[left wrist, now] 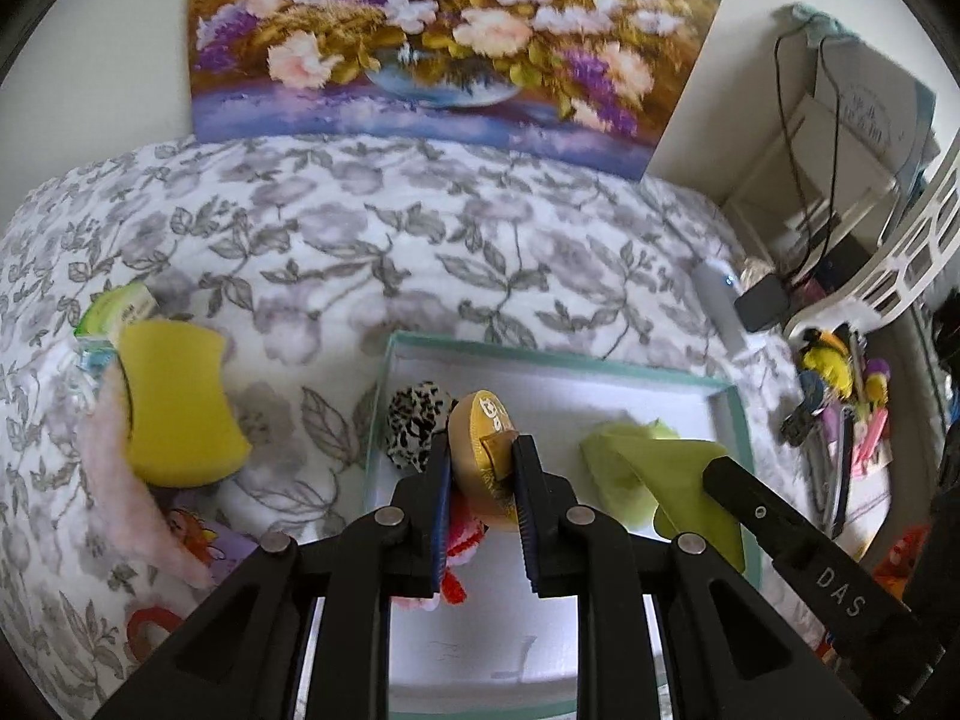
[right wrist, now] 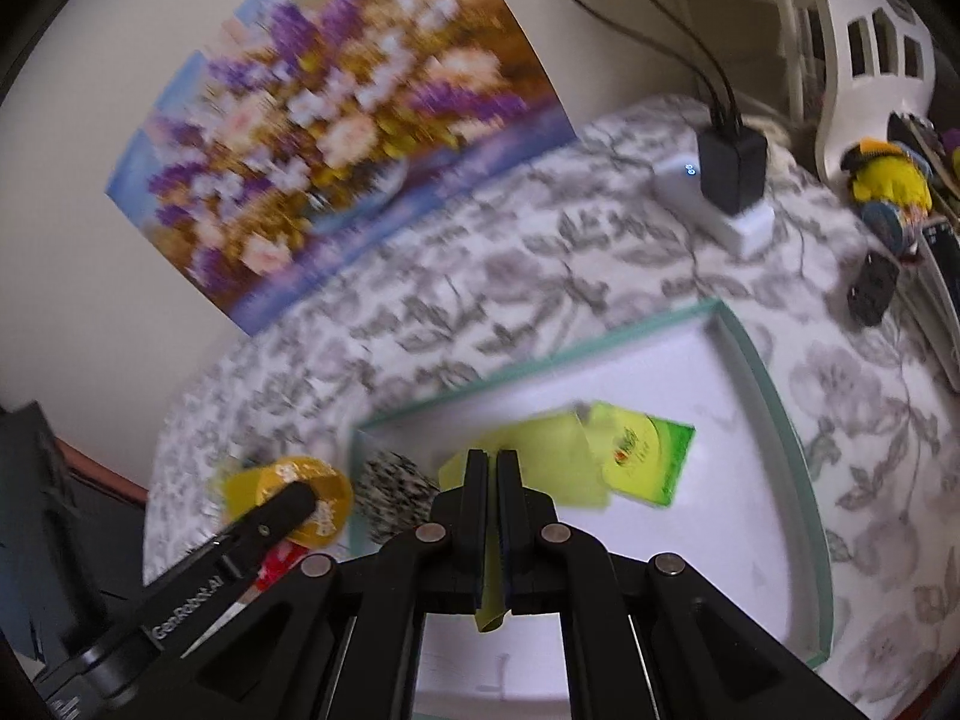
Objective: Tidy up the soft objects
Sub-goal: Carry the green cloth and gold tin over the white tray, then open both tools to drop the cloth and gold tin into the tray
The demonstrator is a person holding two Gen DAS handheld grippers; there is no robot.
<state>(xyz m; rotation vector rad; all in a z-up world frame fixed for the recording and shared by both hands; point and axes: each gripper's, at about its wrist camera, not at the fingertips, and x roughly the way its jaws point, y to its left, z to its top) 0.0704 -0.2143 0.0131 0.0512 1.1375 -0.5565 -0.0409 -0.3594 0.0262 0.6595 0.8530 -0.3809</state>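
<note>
My left gripper [left wrist: 483, 468] is shut on a round golden cushion [left wrist: 480, 438] with white lettering, held at the left end of the teal-rimmed white box [left wrist: 729, 414]. A black-and-white spotted ball [left wrist: 417, 423] lies in the box's left corner, a red fuzzy thing [left wrist: 462, 546] under the cushion. My right gripper [right wrist: 491, 480] is shut on a yellow-green cloth [right wrist: 540, 462] over the box [right wrist: 774, 396]; its label [right wrist: 651, 459] hangs beyond. The cloth [left wrist: 672, 480] and right gripper's finger [left wrist: 756, 510] show in the left wrist view. The cushion [right wrist: 306, 495] shows at the left of the right wrist view.
A yellow sponge [left wrist: 180, 405] and pink fluffy cloth [left wrist: 126, 486] lie left of the box on the flowered bedspread [left wrist: 420, 240]. A flower painting [left wrist: 444, 36] leans on the wall behind. A white power bank with black plug [right wrist: 726, 186], a white basket [right wrist: 870, 60] and toys [right wrist: 888, 186] are at right.
</note>
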